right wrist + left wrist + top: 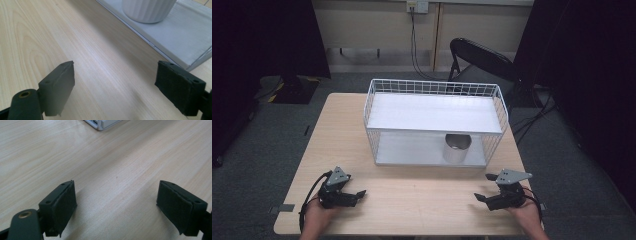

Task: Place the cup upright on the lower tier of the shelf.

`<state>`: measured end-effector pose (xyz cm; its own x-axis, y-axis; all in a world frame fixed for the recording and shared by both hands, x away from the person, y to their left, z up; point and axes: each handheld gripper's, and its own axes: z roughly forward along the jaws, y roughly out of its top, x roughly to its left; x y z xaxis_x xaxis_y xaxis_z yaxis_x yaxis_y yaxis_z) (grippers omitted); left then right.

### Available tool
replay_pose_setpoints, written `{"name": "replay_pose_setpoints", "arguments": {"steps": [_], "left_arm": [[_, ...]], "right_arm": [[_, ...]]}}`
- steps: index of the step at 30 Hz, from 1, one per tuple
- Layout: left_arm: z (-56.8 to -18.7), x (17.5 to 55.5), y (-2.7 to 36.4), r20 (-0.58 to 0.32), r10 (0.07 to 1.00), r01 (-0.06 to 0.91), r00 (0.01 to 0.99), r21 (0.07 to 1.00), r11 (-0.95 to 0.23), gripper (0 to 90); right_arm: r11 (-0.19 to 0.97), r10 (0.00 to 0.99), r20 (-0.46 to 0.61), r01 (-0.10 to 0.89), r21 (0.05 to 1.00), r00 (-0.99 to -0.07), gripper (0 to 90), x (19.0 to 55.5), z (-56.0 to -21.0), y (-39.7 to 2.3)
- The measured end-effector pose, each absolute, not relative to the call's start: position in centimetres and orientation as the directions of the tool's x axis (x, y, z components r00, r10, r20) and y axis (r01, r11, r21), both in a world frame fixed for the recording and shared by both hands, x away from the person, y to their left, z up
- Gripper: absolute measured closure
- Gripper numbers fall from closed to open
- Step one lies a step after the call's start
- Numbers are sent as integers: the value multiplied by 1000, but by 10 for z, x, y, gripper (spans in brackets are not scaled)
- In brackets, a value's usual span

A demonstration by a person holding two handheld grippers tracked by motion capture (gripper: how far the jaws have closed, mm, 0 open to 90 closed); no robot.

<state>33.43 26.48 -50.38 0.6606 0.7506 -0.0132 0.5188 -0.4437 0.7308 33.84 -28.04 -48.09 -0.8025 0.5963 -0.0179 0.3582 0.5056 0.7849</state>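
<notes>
A white wire rack (434,87) with two shelves stands at the far middle of the wooden table (412,200). On its lower shelf (180,37), right of centre, stands a pale ribbed cup (457,147) (147,8), upright. My left gripper (355,186) (116,205) rests low over the table's near left, open, with only bare wood between its jaws. My right gripper (483,187) (115,85) sits at the near right, open and holding nothing, with the cup ahead of it. A corner of the rack (102,123) lies far ahead of the left gripper.
A black folding chair (482,60) stands behind the table's far right. Cables (414,45) hang from a wall socket and run along the grey floor. Dark curtains flank both sides. Bare tabletop lies between the grippers and the rack.
</notes>
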Motion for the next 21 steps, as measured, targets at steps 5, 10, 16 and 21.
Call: {"name": "replay_pose_setpoints", "arguments": {"steps": [5, 10, 16, 21], "left_arm": [[-504, 334, 265, -13, 751, 519, 660, 731, -444, 154], [-504, 334, 265, -13, 751, 519, 661, 730, -444, 155], [-504, 334, 265, -13, 750, 519, 661, 731, -444, 154], [-504, 334, 265, -13, 750, 519, 661, 731, -444, 155]], "right_arm": [[505, 606, -16, 369, 780, -795, 148, 337, -484, -287], [502, 614, -7, 383, 775, -789, 148, 337, -488, -292], [495, 629, -1, 399, 771, -777, 148, 336, -493, -301], [489, 640, 3, 410, 770, -769, 147, 336, -495, -305]]}}
